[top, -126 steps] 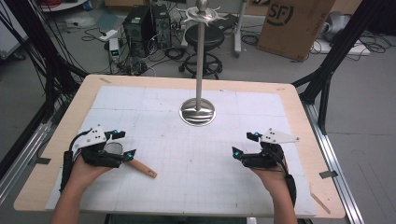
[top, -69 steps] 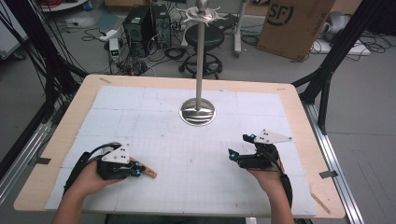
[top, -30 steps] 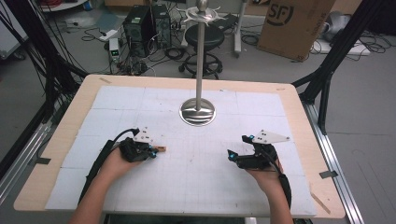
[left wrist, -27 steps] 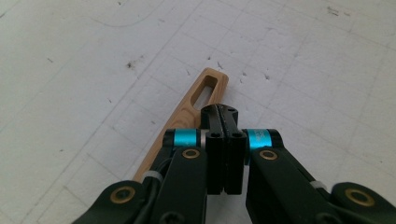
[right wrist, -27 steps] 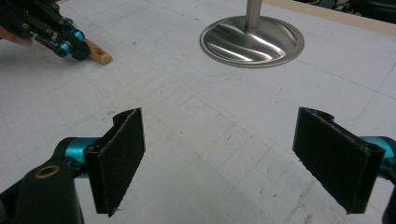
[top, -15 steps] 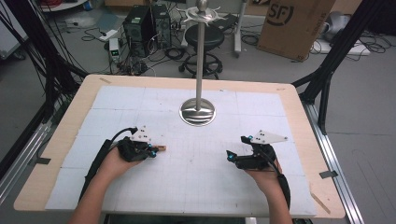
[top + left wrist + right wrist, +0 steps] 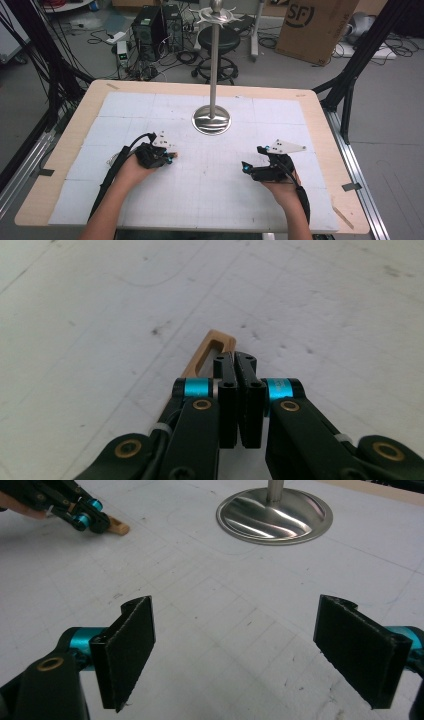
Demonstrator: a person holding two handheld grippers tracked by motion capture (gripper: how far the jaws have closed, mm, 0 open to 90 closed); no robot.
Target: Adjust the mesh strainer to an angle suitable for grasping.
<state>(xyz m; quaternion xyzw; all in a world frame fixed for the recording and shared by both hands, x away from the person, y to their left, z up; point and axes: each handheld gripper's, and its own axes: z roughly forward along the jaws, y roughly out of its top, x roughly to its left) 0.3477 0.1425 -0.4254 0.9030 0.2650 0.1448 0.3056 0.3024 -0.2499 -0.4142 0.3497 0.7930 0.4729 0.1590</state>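
Observation:
A utensil's light wooden handle (image 7: 207, 347), with a slot at its end, pokes out from under my left gripper (image 7: 235, 360). That gripper's jaws are closed together, and where they grip the handle is hidden beneath them. From above, the left gripper (image 7: 171, 157) lies low over the white mat, left of centre. The handle tip (image 7: 119, 528) shows just past it in the right gripper view. My right gripper (image 7: 235, 650) is open, nothing between its pads. It rests on the right side of the mat (image 7: 252, 159), pointing left.
A steel stand (image 7: 212, 120) with a round base and tall pole rises at the middle back of the mat, its base (image 7: 274, 512) ahead of the right gripper. A white gridded mat (image 7: 210, 200) covers the wooden table. Beyond the far edge are a stool, cables and boxes.
My left gripper closed over the utensil at the front left and brought it toward the middle of the mat. In the last second it barely shifted. The right gripper stayed put.

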